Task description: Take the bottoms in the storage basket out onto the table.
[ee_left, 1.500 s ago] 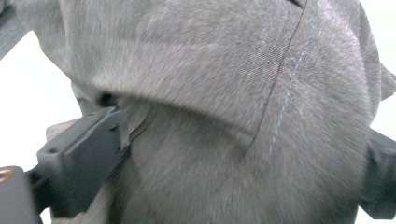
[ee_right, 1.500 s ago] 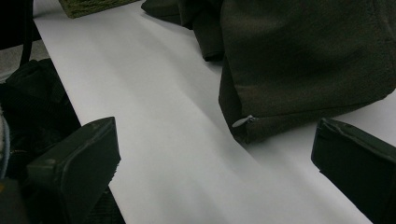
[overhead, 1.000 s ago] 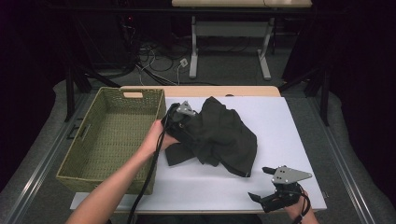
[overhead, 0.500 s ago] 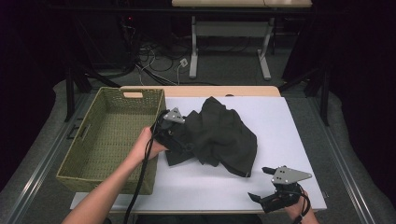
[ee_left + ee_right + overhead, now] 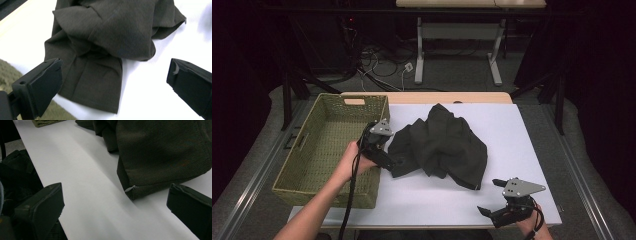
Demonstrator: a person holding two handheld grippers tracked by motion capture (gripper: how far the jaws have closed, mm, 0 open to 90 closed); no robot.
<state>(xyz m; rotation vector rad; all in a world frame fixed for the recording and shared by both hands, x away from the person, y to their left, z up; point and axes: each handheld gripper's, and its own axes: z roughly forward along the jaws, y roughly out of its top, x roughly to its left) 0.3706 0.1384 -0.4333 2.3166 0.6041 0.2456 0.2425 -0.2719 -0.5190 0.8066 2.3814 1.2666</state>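
dark garment [image 5: 439,145] unmarked, small grey tag [image 5: 131,188] unreadable, green basket [image 5: 327,145]

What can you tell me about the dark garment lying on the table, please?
The dark garment is a crumpled, dark olive-brown knit-looking cloth, heaped in loose folds on the white table, right of the woven basket. One flat hemmed flap reaches toward the open left gripper, which touches nothing. A small grey tab sits at its near corner.

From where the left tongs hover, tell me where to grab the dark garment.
Grip the flat hem flap of the dark garment nearest the wicker basket. Come in from the basket side with the open left tongs: that edge lies thin and free on the table.
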